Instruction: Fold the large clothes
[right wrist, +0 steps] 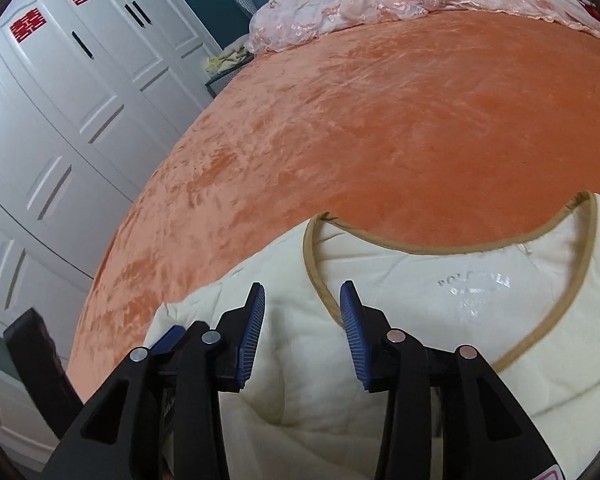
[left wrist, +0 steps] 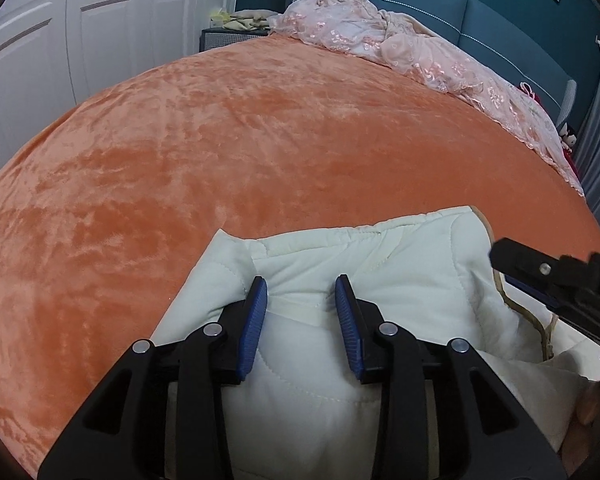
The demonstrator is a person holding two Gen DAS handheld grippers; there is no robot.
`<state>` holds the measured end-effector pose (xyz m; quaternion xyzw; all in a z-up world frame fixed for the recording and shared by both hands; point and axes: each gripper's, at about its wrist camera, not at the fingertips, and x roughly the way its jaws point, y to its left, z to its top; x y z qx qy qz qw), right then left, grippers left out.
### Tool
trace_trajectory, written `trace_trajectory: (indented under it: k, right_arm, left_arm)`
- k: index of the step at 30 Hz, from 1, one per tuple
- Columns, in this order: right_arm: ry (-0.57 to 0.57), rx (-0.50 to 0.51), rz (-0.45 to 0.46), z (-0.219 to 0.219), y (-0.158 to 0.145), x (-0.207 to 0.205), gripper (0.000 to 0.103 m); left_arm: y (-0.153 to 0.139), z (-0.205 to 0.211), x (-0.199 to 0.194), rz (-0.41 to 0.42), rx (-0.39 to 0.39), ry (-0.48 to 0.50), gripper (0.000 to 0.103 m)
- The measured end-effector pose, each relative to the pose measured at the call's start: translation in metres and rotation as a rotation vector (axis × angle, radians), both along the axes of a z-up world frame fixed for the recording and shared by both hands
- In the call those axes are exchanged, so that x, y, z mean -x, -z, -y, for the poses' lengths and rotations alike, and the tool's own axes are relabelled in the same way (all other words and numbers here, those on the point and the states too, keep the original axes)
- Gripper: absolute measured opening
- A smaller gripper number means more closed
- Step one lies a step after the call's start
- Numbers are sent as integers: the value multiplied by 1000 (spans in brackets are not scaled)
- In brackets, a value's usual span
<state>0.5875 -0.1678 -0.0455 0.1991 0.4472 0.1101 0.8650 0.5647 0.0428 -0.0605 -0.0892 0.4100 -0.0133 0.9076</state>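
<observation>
Garment: a cream quilted jacket (right wrist: 440,320) lies on the near part of the orange bedspread (right wrist: 380,120), directly under both tools.
Left gripper (left wrist: 301,312): jaws parted, nothing between the blue pads (left wrist: 254,320); it hangs above a folded sleeve or panel of the jacket, and contact with the cloth cannot be judged from this angle.
Right gripper (right wrist: 303,316): jaws parted and empty, poised over the jacket just beside the collar edge, which runs between the two fingers.
Collar: a tan binding (right wrist: 540,236) traces a rounded neckline; inside it the lining carries a pale printed label (right wrist: 474,292), its letters only partly legible.
Jacket texture: padded, stitched in curved quilting lines, with soft creases.
Bedspread texture: plush, velvety pile with shiny crushed patches, stretching away from the jacket to the far side of the bed.
Beyond the jacket: a crumpled pink lace coverlet (left wrist: 400,48) lies along the far edge of the bedspread, against a blue padded headboard (left wrist: 500,24).
Left of the jacket: white panelled wardrobe doors (right wrist: 80,92) with red paper cut-outs (right wrist: 26,26).
</observation>
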Motion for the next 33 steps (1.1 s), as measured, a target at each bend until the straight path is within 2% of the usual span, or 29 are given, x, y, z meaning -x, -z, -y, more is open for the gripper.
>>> trace_trajectory:
  k: [2, 3, 4, 5, 7, 11, 18, 25, 30, 31, 33]
  right_arm:
    - [0, 3, -33, -5, 10, -10, 39]
    - [-2, 16, -48, -8, 15, -14, 35]
    - [0, 32, -46, -10, 18, -14, 16]
    - [1, 38, -34, -11, 20, -12, 5]
    - [20, 49, 5, -9, 18, -7, 4]
    - [49, 96, 1, -10, 27, -8, 3]
    - [37, 235, 24, -28, 35, -11, 4]
    - [39, 234, 44, -27, 38, -10, 4]
    - [59, 187, 73, -21, 35, -4, 3]
    - [77, 175, 92, -17, 30, 0, 4]
    - [190, 166, 161, 1, 10, 16, 5]
  left_arm:
    - [1, 0, -1, 2, 2, -3, 34]
    - [2, 0, -2, 4, 4, -5, 34]
    - [2, -1, -2, 4, 7, -8, 34]
    - [2, -1, -2, 7, 10, -9, 34]
    - [3, -2, -1, 14, 19, -13, 35]
    - [4, -1, -2, 15, 11, -14, 35]
    - [7, 13, -4, 23, -89, -11, 37]
    - [9, 20, -3, 35, -143, -14, 38]
    - [10, 24, -2, 42, -173, -18, 38]
    - [10, 25, -3, 42, -176, -19, 38]
    - [10, 25, -2, 38, -173, -18, 38]
